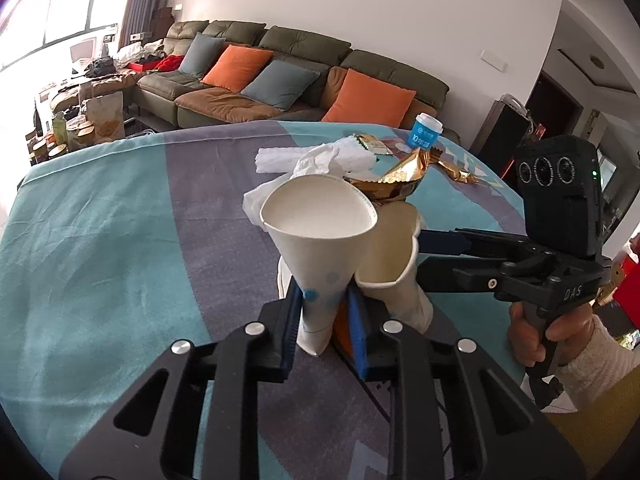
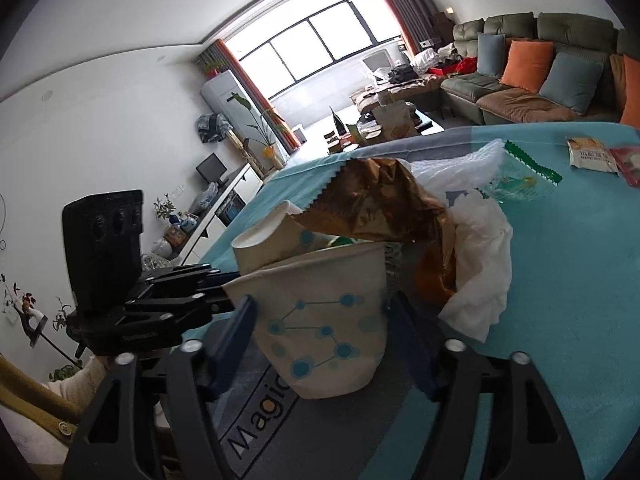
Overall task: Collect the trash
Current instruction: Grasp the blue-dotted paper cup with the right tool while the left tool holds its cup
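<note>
Trash sits right at our jaws: the left gripper (image 1: 326,320) has its blue-padded jaws clamped on the lower part of a paper cup (image 1: 320,240), squashing the base flat while the rim stays open and tilted toward us. The right gripper (image 2: 320,344) has its jaws either side of a second paper cup (image 2: 320,320) printed with blue dots; the pads look to touch its wall, so we judge it gripped, lightly. Both cups are thin and light, and they crumple under pressure, so low on the wall near the stiffer base is the better hold. Resting on the second cup's rim is a crinkled gold wrapper (image 2: 380,208), slick foil that could slide off if we tilt. Beside it lies a soft white tissue (image 2: 484,264), limp and easy to pinch anywhere. Further out on the cloth-covered desk (image 1: 100,240) we see a green-edged wrapper (image 2: 528,168), a small packet (image 2: 592,154) and a little blue cup (image 1: 424,132) standing near the far edge.
</note>
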Motion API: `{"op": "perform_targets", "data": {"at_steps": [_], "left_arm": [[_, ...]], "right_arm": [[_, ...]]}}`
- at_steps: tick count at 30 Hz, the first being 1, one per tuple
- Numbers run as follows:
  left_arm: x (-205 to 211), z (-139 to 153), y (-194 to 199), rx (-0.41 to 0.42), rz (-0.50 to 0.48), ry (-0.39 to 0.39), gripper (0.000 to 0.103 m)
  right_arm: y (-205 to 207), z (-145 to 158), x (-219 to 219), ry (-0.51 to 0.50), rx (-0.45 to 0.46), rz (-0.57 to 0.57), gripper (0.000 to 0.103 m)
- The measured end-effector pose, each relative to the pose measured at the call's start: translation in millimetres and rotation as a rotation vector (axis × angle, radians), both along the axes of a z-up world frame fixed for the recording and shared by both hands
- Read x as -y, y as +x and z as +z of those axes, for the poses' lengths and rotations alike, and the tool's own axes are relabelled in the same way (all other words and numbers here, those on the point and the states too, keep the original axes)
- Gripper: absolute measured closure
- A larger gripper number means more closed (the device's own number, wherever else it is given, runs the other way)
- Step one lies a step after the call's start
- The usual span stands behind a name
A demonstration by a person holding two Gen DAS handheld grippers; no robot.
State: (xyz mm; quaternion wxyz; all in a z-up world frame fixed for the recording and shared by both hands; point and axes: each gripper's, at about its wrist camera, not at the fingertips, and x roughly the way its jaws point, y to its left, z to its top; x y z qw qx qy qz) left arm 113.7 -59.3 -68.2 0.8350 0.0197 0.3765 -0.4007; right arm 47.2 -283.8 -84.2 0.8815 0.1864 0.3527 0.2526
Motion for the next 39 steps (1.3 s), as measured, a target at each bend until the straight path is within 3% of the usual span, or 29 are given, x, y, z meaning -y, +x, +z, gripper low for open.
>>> {"op": "perform_targets", "data": {"at_steps": [4,8,11,14,19,21,24,25,27,39], "left_arm": [[-5.8,-2.3,0.1,-0.005,0.016,-0.004,0.083],[-14.7,-2.7,2.2,-0.011,0.039,-0.021,0.083],[-23.9,-1.9,5.2,-0.021,0.067,-0.042,0.083],[-32.4,-1.8,6.2,-0.029,0.081,-0.057,0.083],[-43.0,-0.8,2.5,-0.023,0.086,-0.066,0.083],[-44.0,-1.5,-1.0,-0.014,0.088,-0.053,0.083],[-43.2,-0.5,-4.8,0.002,0.098,-0.037,0.083],[-46.1,0.3,-5.0,0.001,0.103,-0.041,0.083],[-51.0,1.0,-6.1,0.008,0.126,-0.041,0.083],[-81.7,2.1,-12.7,0.022,0.209,-0.05,0.083]], "right_arm": [[10.3,-4.9,1.3,0.028,-0.029,0.032,0.03],[9.7,-1.8,-2.5,0.021,-0.018,0.057,0.043],[7.7,-1.0,-1.5,0.023,-0.01,0.057,0.061],[3.8,-0.3,-4.1,0.026,-0.009,0.072,0.068],[-1.4,5.7,-13.8,0.015,0.019,0.122,0.068],[-1.7,5.3,-19.9,0.014,0.022,0.135,0.056],[2.9,5.3,-25.8,0.006,0.024,0.137,0.056],[4.4,6.1,-27.9,0.018,0.023,0.14,0.058],[1.9,7.8,-27.7,0.032,0.037,0.136,0.073],[-4.7,18.5,-41.9,-0.001,0.072,0.146,0.082]]}}
